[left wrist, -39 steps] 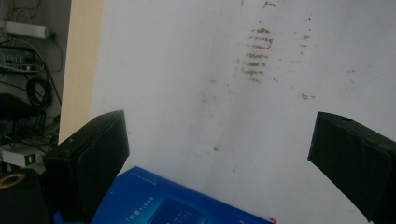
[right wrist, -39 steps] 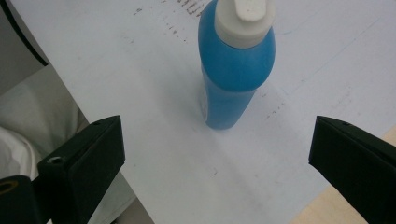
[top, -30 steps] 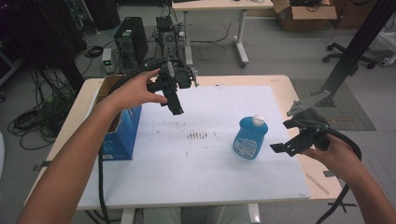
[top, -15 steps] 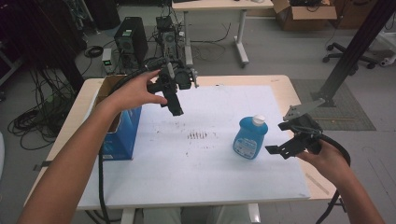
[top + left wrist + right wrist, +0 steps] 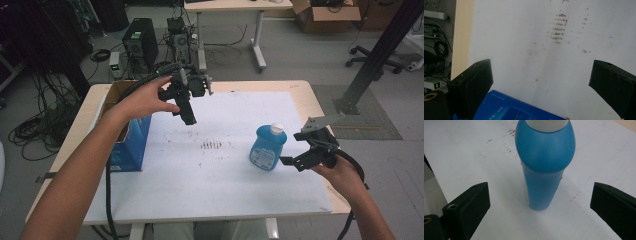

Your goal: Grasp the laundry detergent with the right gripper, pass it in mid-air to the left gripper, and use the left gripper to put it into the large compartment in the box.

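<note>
Blue bottle (image 5: pixel 268 148) upright on the white desk (image 5: pixel 220 170), right of the brown stains. Right gripper (image 5: pixel 292 161) just beside it, fingers (image 5: pixel 466 206) wide apart, lined up to straddle the body, probably for a grasp. Left gripper (image 5: pixel 189 116) raised near the blue box (image 5: pixel 131 142), fingers apart, empty. Bottle cap cut off in the right gripper view; box print unreadable.

Over the last second I brought my right gripper (image 5: pixel 292 161) in from the bench's right edge toward the blue bottle (image 5: pixel 268 146), until its spread jaws came just beside the bottle's right side without touching. My right hand (image 5: pixel 342 172) slid leftward and a little nearer with it, trailing the cable over the bench edge
</note>
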`<state>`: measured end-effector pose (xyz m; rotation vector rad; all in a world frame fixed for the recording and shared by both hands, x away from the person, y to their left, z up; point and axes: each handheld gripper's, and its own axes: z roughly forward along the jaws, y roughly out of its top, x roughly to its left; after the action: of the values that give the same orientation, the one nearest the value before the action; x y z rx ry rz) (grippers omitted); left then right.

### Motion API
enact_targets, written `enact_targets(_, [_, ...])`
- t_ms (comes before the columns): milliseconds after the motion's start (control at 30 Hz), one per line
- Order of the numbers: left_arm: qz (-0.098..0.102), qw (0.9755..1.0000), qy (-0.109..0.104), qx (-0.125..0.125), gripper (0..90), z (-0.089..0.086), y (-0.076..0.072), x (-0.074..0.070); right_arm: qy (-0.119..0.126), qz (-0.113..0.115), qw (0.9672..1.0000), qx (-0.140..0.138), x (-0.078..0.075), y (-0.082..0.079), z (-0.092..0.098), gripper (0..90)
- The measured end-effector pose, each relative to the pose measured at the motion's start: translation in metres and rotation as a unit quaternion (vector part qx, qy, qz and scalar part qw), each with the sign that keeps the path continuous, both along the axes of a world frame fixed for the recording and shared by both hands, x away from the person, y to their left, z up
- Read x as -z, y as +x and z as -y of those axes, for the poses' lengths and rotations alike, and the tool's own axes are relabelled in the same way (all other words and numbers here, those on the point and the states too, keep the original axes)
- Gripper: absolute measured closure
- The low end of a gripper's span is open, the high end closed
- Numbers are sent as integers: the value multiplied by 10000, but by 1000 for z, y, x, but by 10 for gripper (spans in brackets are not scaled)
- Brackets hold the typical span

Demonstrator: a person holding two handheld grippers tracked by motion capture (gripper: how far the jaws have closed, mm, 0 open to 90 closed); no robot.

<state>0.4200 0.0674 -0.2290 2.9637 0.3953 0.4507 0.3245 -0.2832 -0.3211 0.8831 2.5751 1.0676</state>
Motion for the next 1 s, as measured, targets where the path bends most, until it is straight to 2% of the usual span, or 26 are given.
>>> enact_targets(267, [-29, 10000, 20, 3, 53, 1, 2, 3, 197, 146, 9997, 43, 9, 3, 0, 20])
enact_targets(667, [-69, 10000, 42, -43, 53, 0, 4, 7, 389, 198, 9990, 81, 23, 9, -6, 19])
enact_targets(767, [-78, 9999, 42, -60, 53, -1, 5, 8, 473, 314, 9984, 77, 27, 11, -8, 19])
enact_targets(1000, [-90, 9999, 59, -89, 53, -3, 5, 10, 583, 391, 9975, 77, 34, 12, -11, 19])
